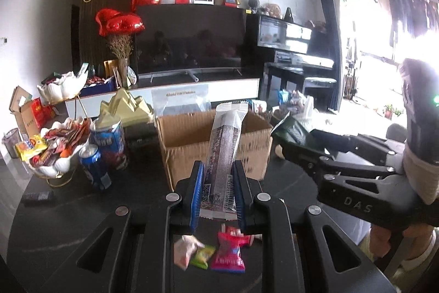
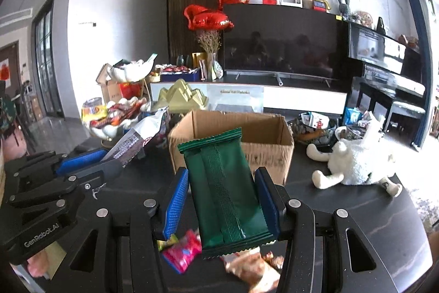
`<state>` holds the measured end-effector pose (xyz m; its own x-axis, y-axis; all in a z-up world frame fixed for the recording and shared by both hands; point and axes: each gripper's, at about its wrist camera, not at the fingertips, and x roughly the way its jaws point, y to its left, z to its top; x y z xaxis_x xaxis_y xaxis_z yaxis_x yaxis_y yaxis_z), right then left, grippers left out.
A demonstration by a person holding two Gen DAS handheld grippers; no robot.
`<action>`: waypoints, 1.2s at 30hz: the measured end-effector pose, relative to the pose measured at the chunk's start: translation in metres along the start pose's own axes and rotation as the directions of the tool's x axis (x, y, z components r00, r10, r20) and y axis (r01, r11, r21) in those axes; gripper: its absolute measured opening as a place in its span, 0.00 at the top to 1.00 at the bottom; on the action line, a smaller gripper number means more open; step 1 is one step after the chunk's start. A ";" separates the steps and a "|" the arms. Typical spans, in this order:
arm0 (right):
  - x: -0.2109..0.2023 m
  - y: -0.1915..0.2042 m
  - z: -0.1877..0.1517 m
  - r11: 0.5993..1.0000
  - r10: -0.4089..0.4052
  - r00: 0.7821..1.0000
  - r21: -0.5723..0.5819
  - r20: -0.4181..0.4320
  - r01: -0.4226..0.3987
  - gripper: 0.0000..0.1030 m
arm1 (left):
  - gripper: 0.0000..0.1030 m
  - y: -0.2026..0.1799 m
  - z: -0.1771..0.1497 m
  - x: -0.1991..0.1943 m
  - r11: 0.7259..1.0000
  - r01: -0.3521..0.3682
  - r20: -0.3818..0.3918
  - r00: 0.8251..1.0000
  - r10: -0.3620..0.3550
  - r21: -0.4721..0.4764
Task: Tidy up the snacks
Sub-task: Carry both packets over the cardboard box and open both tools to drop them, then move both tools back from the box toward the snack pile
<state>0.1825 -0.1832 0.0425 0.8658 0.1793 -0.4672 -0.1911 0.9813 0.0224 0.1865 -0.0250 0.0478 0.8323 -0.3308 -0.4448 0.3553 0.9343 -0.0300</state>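
Observation:
My left gripper point(image 1: 217, 194) is shut on a long grey-and-white snack packet point(image 1: 223, 153), held upright above the dark table in front of an open cardboard box point(image 1: 192, 128). My right gripper point(image 2: 223, 199) is shut on a dark green snack packet point(image 2: 225, 188), held before the same box point(image 2: 274, 150). The right gripper with its green packet point(image 1: 293, 128) shows at the right of the left wrist view. The left gripper and its grey packet point(image 2: 134, 140) show at the left of the right wrist view. Loose small snacks point(image 1: 219, 251) lie on the table below both grippers.
A white shell bowl of snacks point(image 1: 55, 153) and blue cans point(image 1: 94, 169) stand left of the box. A white plush toy point(image 2: 356, 164) and a patterned bowl point(image 2: 315, 128) sit to its right. A TV point(image 1: 189, 37) and a piano point(image 1: 296, 45) stand behind.

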 end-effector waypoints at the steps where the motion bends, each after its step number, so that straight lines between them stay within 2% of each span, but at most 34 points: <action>1: 0.004 -0.002 0.004 1.000 0.000 1.000 0.006 -0.003 0.000 0.51 | 0.79 0.001 0.007 0.004 1.000 -0.003 0.002 1.000 0.003 0.001; 16: 0.106 -0.041 0.064 0.996 0.013 0.990 0.085 -0.138 -0.001 0.51 | 0.79 0.023 0.061 0.091 1.000 -0.020 -0.099 0.995 0.020 0.006; 27: 0.166 -0.055 0.082 0.996 0.010 0.980 0.089 -0.198 0.008 0.50 | 0.78 0.052 0.078 0.166 0.996 -0.001 -0.204 0.979 -0.017 -0.091; 29: 0.176 -0.058 0.082 0.996 0.002 0.979 0.085 -0.204 0.016 0.50 | 0.72 0.053 0.081 0.173 0.996 -0.024 -0.205 0.979 0.005 -0.088; 30: 0.178 -0.059 0.083 0.996 -0.007 0.978 0.081 -0.209 0.024 0.45 | 0.61 0.054 0.082 0.174 0.995 -0.036 -0.202 0.979 0.017 -0.089; 31: 0.181 -0.061 0.083 0.996 -0.026 0.976 0.081 -0.214 0.044 0.40 | 0.54 0.056 0.081 0.172 0.994 -0.055 -0.189 0.981 0.037 -0.092; 32: 0.180 -0.063 0.081 0.994 -0.047 0.976 0.085 -0.211 0.066 0.33 | 0.54 0.057 0.081 0.170 0.993 -0.070 -0.185 0.981 0.053 -0.091; 36: 0.166 -0.064 0.076 0.993 -0.076 0.979 0.077 -0.189 0.092 0.32 | 0.51 0.061 0.074 0.155 0.989 -0.097 -0.184 0.980 0.075 -0.115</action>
<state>0.3738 -0.2114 0.0303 0.7746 0.0879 -0.6263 -0.0748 0.9961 0.0473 0.3680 -0.0292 0.0431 0.7641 -0.2299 -0.6028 0.2216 0.9710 -0.0894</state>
